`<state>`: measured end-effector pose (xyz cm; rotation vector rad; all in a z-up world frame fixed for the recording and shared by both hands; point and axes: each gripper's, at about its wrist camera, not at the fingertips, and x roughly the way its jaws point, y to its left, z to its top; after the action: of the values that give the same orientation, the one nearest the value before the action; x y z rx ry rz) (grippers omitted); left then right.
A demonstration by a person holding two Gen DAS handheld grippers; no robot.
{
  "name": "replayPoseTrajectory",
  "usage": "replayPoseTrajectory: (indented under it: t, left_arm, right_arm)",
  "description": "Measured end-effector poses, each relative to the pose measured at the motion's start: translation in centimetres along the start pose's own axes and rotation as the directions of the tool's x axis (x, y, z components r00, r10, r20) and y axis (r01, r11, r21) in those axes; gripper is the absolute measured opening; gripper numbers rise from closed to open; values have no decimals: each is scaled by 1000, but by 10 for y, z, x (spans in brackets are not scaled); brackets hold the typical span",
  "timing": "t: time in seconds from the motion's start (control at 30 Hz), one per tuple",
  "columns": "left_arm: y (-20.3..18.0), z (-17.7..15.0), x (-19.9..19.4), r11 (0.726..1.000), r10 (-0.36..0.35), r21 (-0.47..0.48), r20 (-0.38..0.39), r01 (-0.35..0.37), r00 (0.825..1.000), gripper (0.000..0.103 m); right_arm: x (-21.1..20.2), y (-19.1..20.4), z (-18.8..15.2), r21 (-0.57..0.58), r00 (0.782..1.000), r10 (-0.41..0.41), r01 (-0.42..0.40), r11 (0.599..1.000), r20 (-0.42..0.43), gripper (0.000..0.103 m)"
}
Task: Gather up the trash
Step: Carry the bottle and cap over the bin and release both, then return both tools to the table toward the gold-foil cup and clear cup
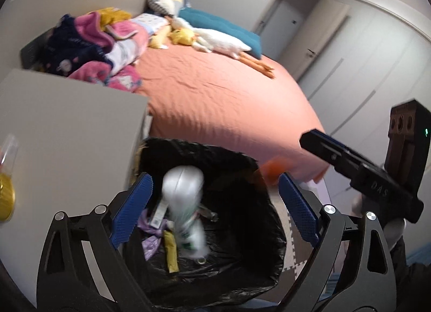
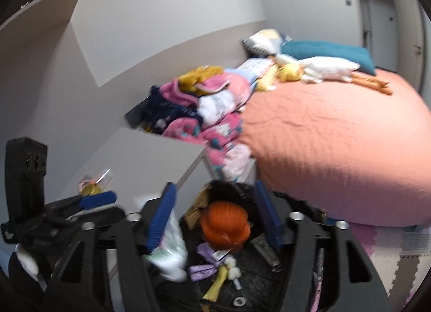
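Observation:
A bin lined with a black bag [image 1: 264,231] stands beside the bed, seen from above in both views. My left gripper [image 1: 215,212] is open above it. A blurred white wrapper [image 1: 186,204] is in mid-air between the jaws, over the bin. My right gripper [image 2: 215,220] is open above the same bin [image 2: 258,271]. An orange crumpled item [image 2: 225,224] is between its jaws, over the bin and not clamped. The white wrapper [image 2: 169,252] shows at the left. Purple and yellow wrappers [image 2: 212,268] lie in the bin.
A bed with an orange sheet [image 1: 215,96] lies behind the bin, with piled clothes [image 1: 94,47] and plush toys [image 1: 215,37] on it. A white cabinet top [image 1: 67,128] at the left carries a yellow-lidded item [image 1: 5,196]. Foam floor mats [image 2: 398,258] lie at the right.

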<state>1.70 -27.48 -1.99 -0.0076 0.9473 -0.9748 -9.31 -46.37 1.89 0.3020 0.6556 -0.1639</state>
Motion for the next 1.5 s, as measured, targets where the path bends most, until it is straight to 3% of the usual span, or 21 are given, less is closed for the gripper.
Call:
replayPoseTrajectory:
  t: [0.57, 1.03, 1.5]
  left_arm:
    - [-10, 1, 4, 998, 29, 47, -9, -29, 1000, 95]
    - [33, -3, -16, 993, 112, -33, 15, -111, 994, 95]
    - [91, -19, -55, 967, 224, -133, 41, -217, 974, 95]
  right_arm:
    - [3, 0, 5, -6, 1000, 23, -23, 1000, 1, 71]
    - [36, 44, 11, -68, 992, 119, -122, 990, -45, 71]
    - [72, 110, 13, -134, 967, 226, -241, 961, -113, 71]
